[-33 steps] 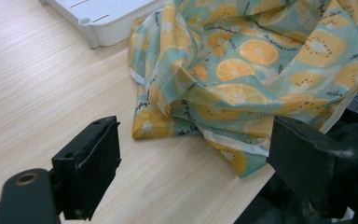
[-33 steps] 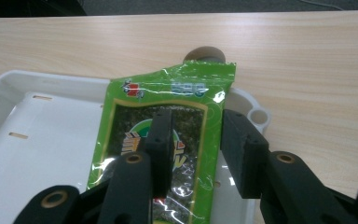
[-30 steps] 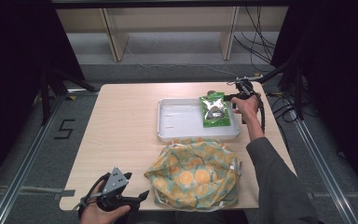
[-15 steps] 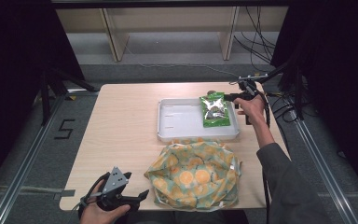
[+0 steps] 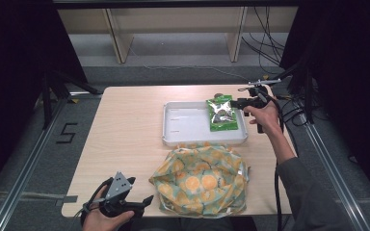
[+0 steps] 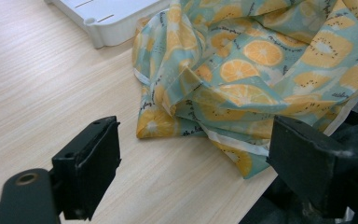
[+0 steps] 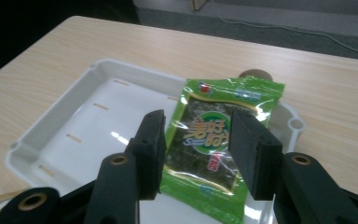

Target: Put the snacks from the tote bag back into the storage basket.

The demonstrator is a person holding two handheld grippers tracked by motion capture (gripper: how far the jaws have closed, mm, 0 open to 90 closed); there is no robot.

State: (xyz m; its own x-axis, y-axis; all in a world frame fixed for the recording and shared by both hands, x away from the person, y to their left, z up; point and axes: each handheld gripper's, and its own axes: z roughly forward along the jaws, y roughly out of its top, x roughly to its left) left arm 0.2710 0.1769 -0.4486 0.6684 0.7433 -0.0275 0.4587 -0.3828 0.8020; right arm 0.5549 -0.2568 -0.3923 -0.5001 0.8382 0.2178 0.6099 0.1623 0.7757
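- Table (image 5: 125, 125) in the high view: the white tray (image 5: 185, 122) sits toward the far right, and the green packet (image 5: 221, 113) lies flat in the tray's right end. The right gripper (image 5: 244, 102) hangs at the tray's far right edge, just beside the packet; whether it touches cannot be told from here. The fruit-print cloth (image 5: 200, 180) lies bunched at the near edge, just in front of the tray. The left gripper (image 5: 142, 202) rests at the near edge, its tips pointing at the cloth's left side, close to it. A "5" is marked on the floor (image 5: 67, 133) to the left.
- Left gripper view: its jaws stand wide apart with nothing between them but bare tabletop. The cloth (image 6: 261, 70), printed with orange and kiwi slices and small dark lettering too fine to read, lies just beyond them; a tray corner (image 6: 107, 23) shows behind it.
- Right gripper view: its jaws are parted, above the packet (image 7: 214, 144) and holding nothing. The packet lies in the tray (image 7: 74, 140), its far end on the rim. Its label carries yellow Chinese characters, a small line below them too blurred to read, and a red mark at the top corner.
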